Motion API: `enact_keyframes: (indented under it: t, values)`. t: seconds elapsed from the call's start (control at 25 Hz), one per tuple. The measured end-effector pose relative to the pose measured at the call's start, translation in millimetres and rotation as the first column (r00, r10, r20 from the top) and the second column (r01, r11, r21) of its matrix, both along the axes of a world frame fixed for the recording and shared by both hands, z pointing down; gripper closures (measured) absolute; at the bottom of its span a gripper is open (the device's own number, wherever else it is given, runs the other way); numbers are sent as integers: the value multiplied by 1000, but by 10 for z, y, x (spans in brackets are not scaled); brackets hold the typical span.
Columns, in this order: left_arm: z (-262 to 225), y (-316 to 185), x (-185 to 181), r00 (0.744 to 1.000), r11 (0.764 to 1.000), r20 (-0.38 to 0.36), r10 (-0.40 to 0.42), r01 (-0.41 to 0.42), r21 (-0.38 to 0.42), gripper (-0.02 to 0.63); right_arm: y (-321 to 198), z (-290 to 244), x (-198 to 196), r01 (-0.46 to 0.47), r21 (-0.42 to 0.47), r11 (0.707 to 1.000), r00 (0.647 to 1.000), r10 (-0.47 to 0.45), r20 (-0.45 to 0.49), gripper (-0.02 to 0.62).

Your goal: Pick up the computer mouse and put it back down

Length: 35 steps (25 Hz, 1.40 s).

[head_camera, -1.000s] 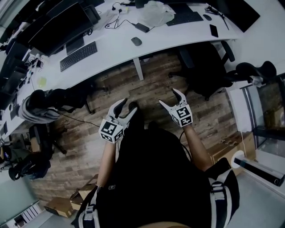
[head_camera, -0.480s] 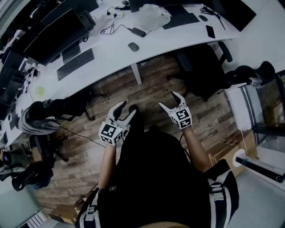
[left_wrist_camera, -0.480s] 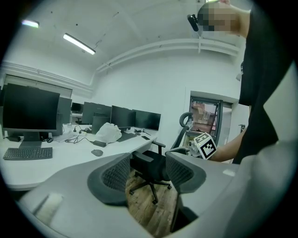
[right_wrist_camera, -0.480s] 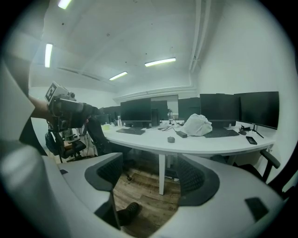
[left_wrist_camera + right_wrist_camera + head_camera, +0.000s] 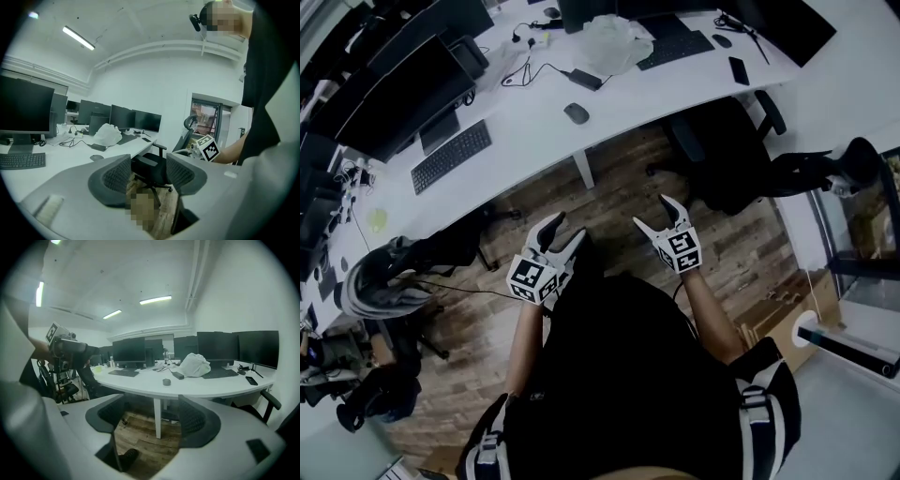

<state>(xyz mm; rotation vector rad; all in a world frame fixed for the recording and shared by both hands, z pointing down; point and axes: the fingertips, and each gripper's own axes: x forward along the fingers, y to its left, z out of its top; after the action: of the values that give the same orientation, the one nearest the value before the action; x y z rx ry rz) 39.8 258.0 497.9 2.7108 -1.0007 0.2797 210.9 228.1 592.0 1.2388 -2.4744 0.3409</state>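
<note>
A dark computer mouse (image 5: 576, 113) lies alone on the long white desk (image 5: 516, 122), well ahead of both grippers; it is small in the right gripper view (image 5: 166, 381) and lies left of the jaws in the left gripper view (image 5: 96, 157). My left gripper (image 5: 563, 234) hangs over the wooden floor in front of the person's body, jaws apart and empty. My right gripper (image 5: 655, 212) is beside it, also open with nothing between its fingers. Both point toward the desk.
On the desk are keyboards (image 5: 450, 156), monitors (image 5: 403, 89), a white plastic bag (image 5: 609, 42), cables and a phone (image 5: 738, 69). A black office chair (image 5: 727, 150) stands right of the desk leg (image 5: 581, 169); another chair with a jacket (image 5: 389, 272) is at left.
Both grippers and the person have moved a little closer to the desk; the desk and the mouse have slid toward the upper left of the head view. Jaws stay apart.
</note>
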Motion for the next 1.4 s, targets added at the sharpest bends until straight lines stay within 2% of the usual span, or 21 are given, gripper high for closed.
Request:
enact_keyframes:
  t: [0.72,1.12,1.4]
  values:
    - [62,-1396,-357,994,994,1,111,-111,-21,376,-1214,-3,-524,-72,-10,997,997,72,-16,238]
    - [65,-1877,-646,990,990,1,143,-143,-14,377,-1686,-10,-822,-100,2,995,995,100,-16,239]
    - [150,-2018,-945,991,990,0,137,-137,-24,377,-1891,38,-1137,-93,3,996,996,93,-18,239]
